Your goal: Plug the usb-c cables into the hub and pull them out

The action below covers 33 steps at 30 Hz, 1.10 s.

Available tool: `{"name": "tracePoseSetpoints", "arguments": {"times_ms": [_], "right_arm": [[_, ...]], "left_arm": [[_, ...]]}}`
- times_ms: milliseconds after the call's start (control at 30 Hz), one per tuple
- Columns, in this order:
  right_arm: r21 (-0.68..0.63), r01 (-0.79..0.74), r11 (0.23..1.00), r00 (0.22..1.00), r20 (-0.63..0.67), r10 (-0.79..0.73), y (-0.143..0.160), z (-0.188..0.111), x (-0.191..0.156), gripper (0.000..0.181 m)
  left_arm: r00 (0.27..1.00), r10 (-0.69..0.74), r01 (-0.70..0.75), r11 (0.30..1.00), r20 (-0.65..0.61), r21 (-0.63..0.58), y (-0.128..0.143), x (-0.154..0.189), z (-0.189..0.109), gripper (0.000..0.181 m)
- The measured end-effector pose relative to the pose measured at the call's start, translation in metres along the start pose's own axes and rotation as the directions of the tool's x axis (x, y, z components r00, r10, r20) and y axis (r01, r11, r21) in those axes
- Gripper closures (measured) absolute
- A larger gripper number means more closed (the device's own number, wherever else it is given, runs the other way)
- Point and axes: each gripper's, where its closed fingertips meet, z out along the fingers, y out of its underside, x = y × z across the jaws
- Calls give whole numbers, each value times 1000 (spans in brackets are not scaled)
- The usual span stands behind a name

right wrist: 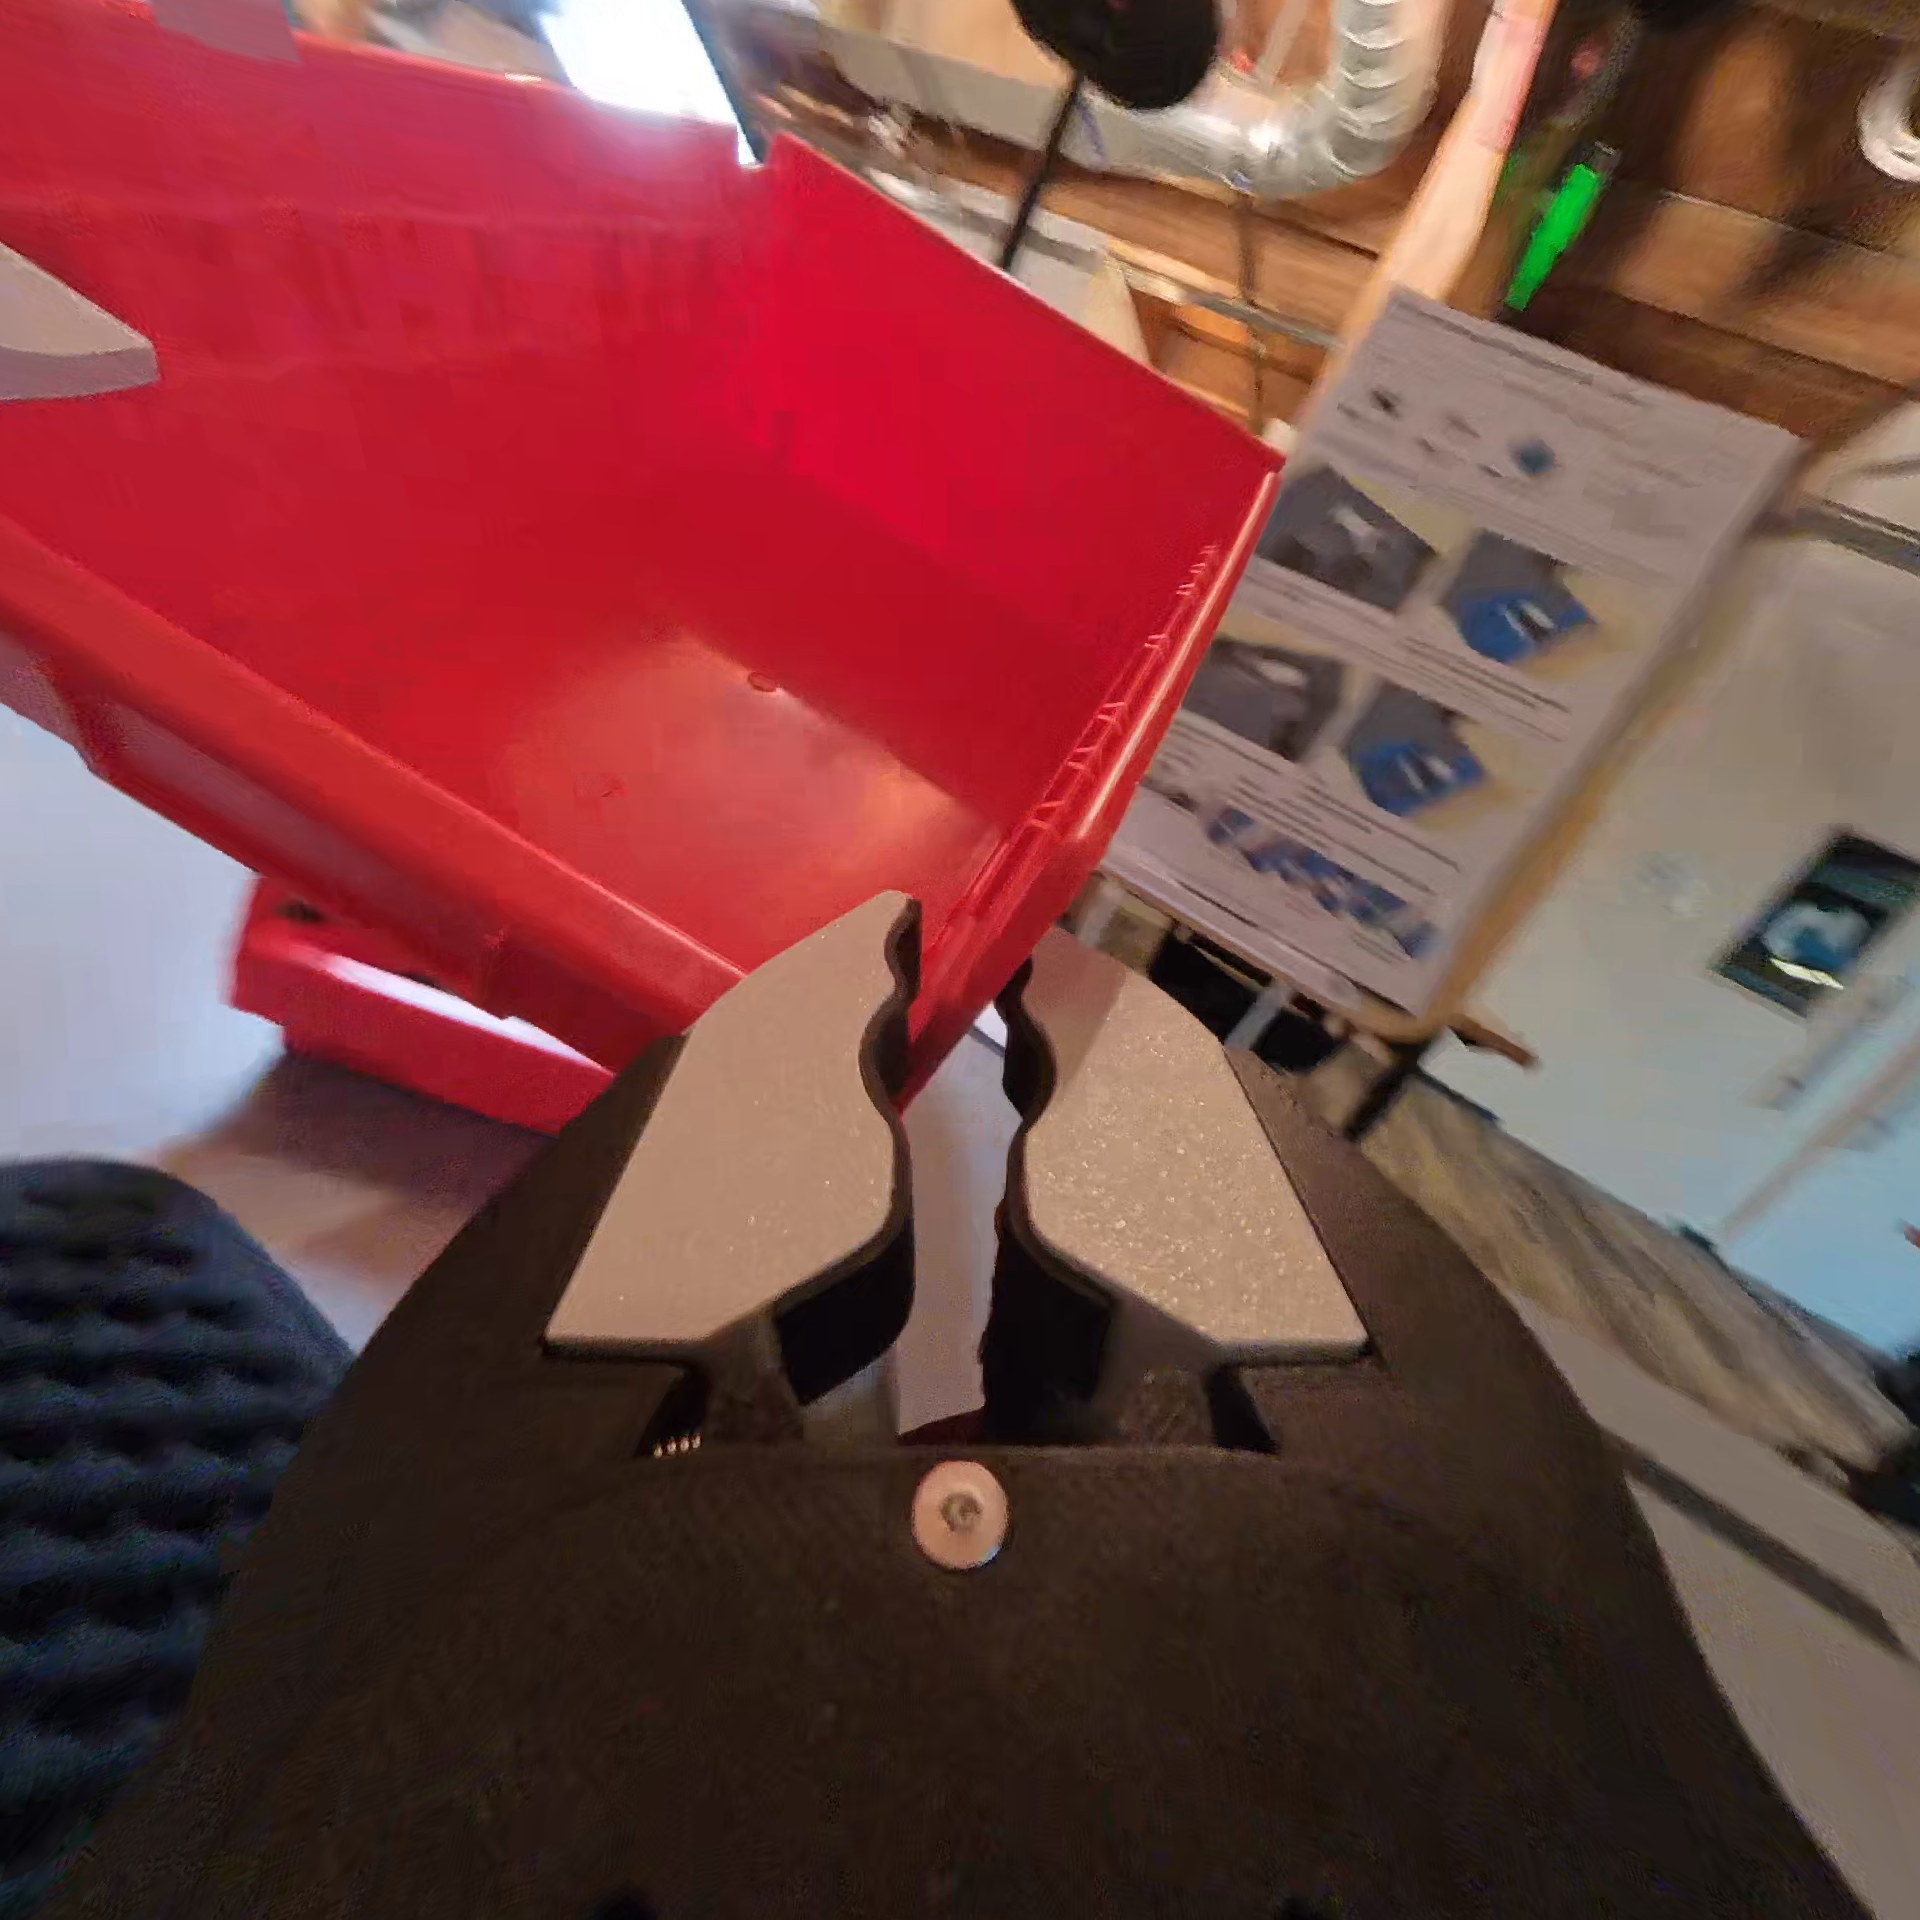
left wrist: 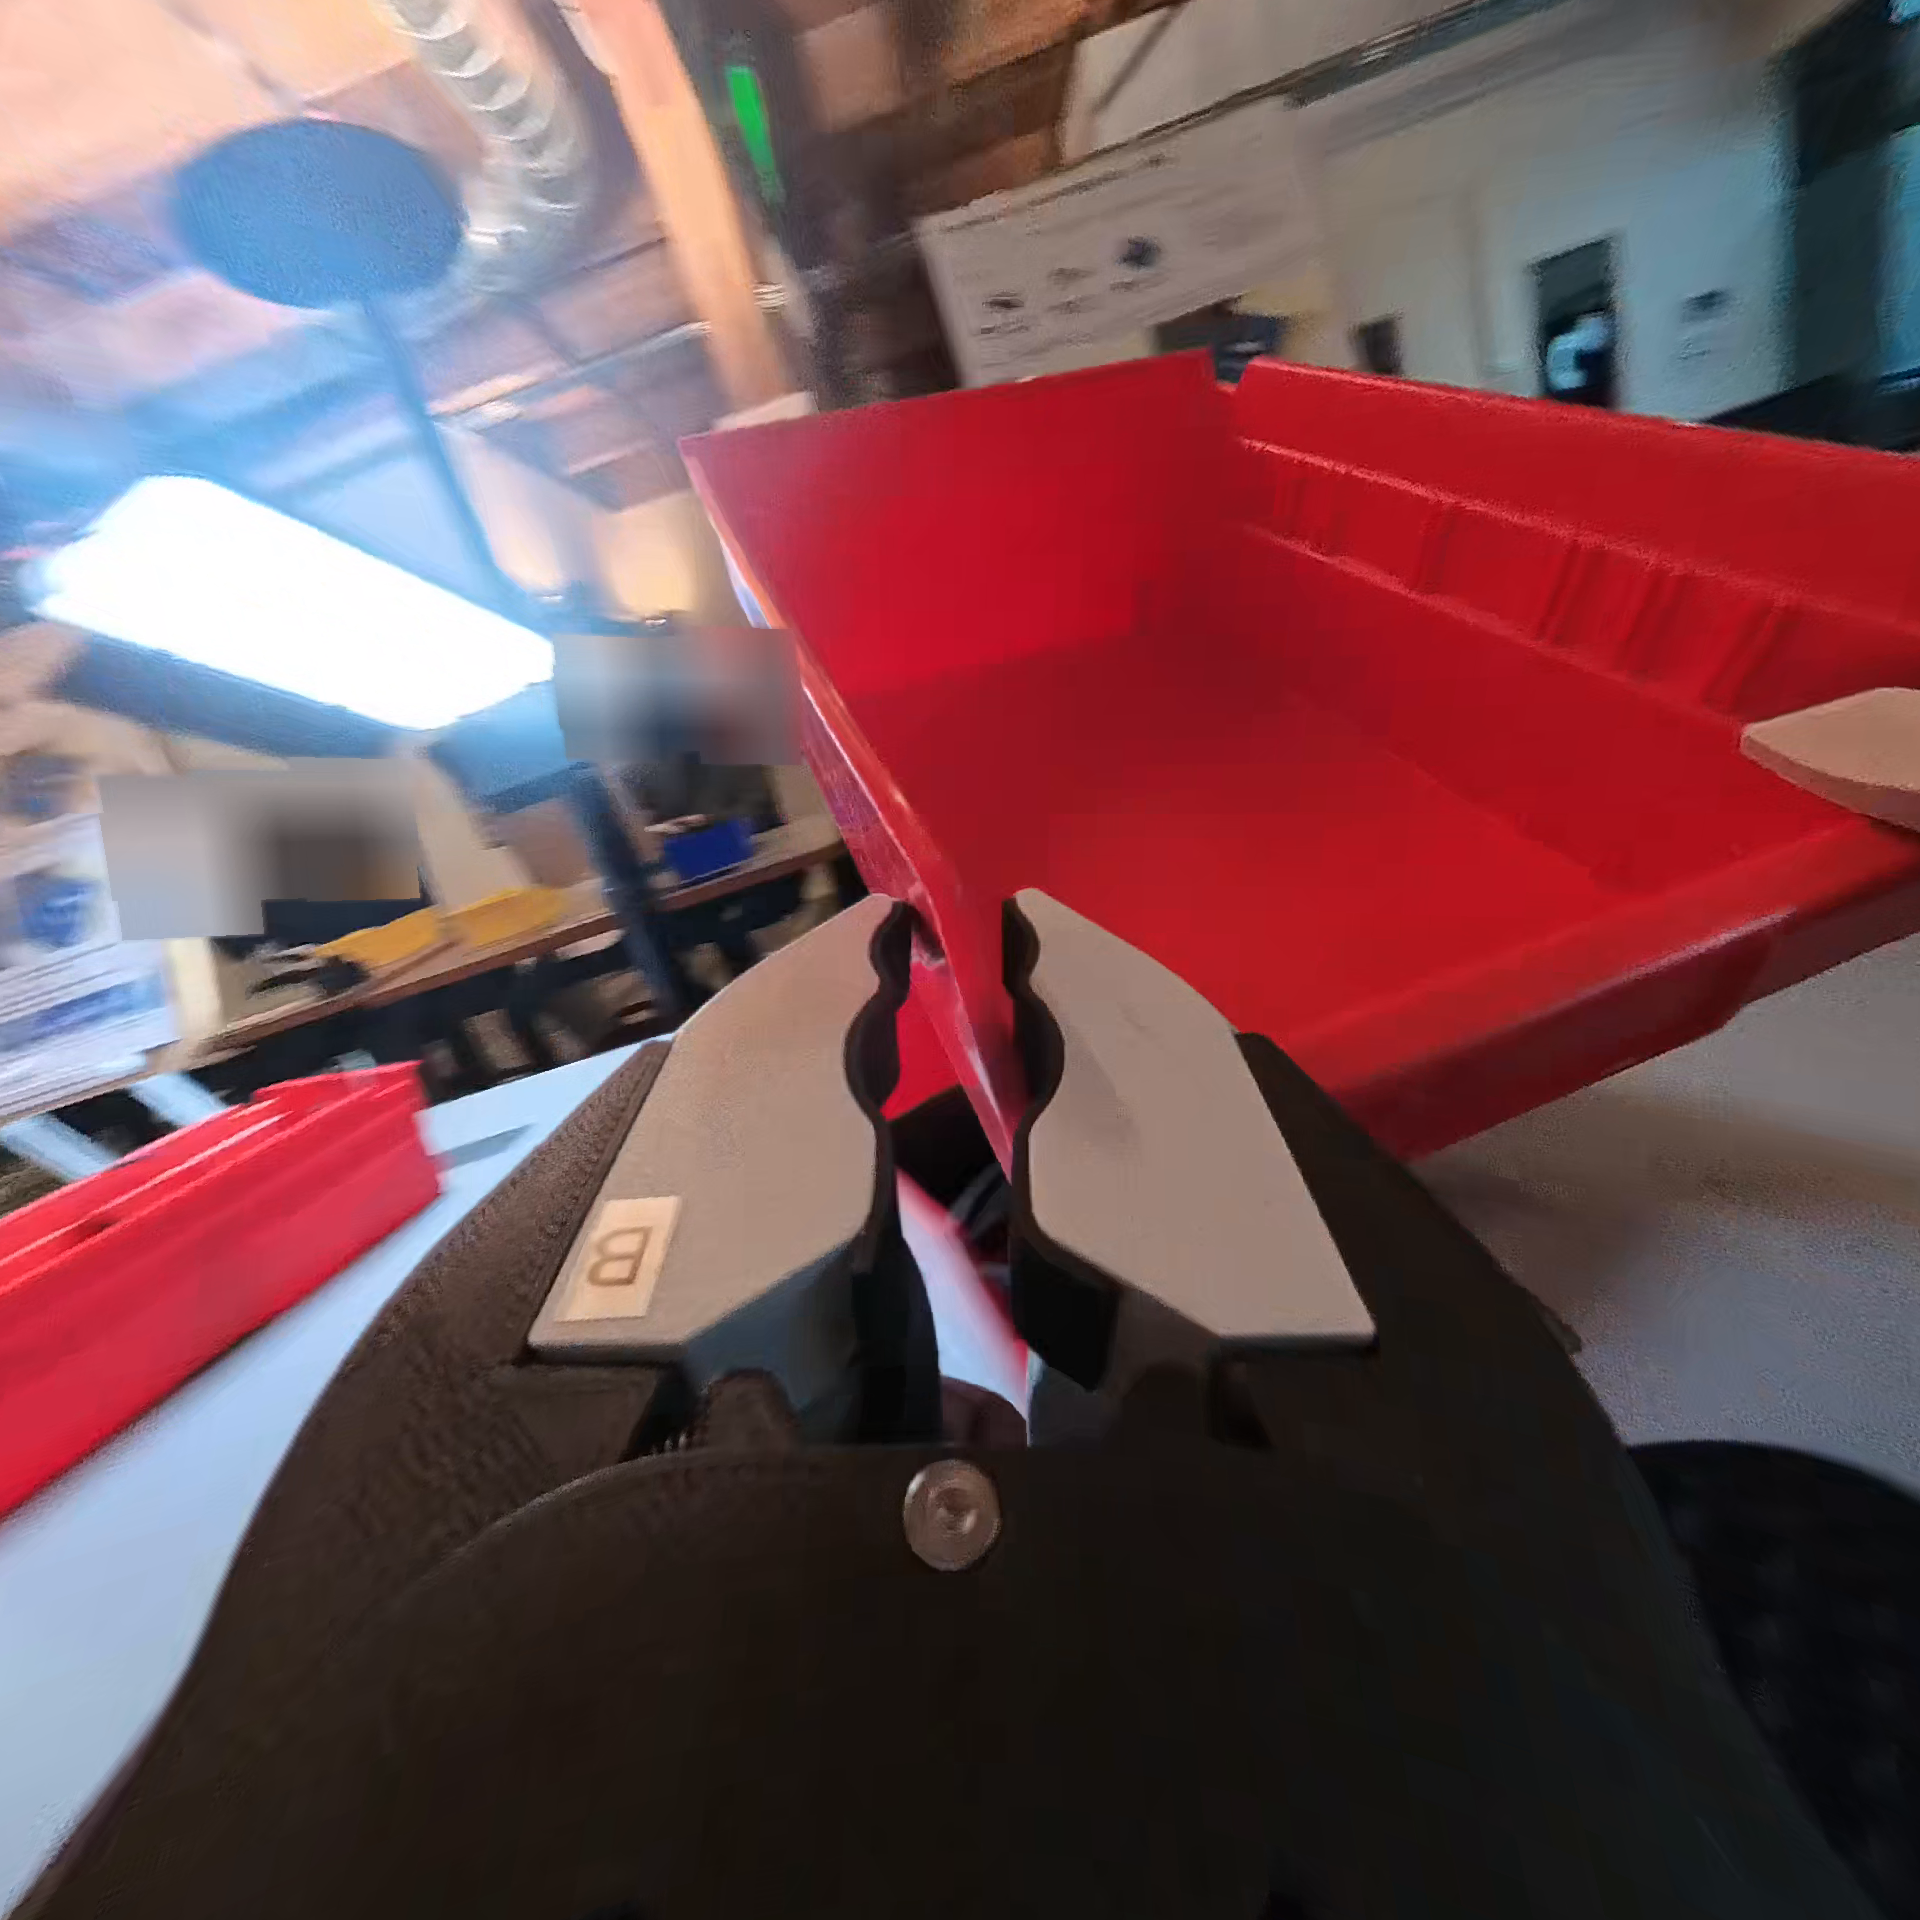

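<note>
The left gripper (left wrist: 956,925) is clamped on the side wall of a red plastic bin (left wrist: 1299,831), the thin wall running between its grey fingers (left wrist: 769,1122). The right gripper (right wrist: 961,951) grips the opposite wall of the same bin (right wrist: 623,582) in the same manner — its fingers closed on the rim near the corner. Held from both sides, the bin is tilted, its inside bare as far as both views show. In the left wrist view the far right gripper's fingertip (left wrist: 1839,753) shows at the bin's other rim.

A second red bin (left wrist: 208,1216) lies on the pale table (left wrist: 1714,1195) to the left. A poster board (right wrist: 1455,644) with pictures stands behind the table. No USB-C cables or hub are visible in either view — where they are cannot be told. The background is motion-blurred.
</note>
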Motion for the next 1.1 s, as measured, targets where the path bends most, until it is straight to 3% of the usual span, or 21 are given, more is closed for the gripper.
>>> {"name": "tracePoseSetpoints", "arguments": {"times_ms": [133,267,500,700,833,900,1000,1100], "right_arm": [[-120,0,993,982,-185,-22,43,-42,87,172],[-230,-45,972,952,-305,-28,81,-64,157,175],[-424,-69,903,943,-324,-81,158,-89,195,174],[-527,-82,846,957,-279,-81,205,-95,198,173],[-562,-58,825,978,-197,-66,212,-99,192,168],[-586,-52,809,980,-186,-72,216,-107,194,155],[-429,-19,903,962,-255,-101,186,-115,215,138],[-175,-79,981,956,-291,25,143,-118,226,124]], "left_arm": [[978,-52,49,999,-200,-20,-5,101,48,163],[940,-5,-27,996,-341,-88,0,181,91,160],[861,-61,-59,974,-506,-218,43,267,121,158],[797,-50,-136,956,-602,-260,78,300,125,153],[753,-88,-138,948,-652,-287,89,306,115,145],[701,-130,-109,952,-701,-285,80,304,104,121],[717,-141,-21,975,-683,-223,59,277,92,118],[761,-71,-112,964,-645,-239,74,240,86,106]]}}
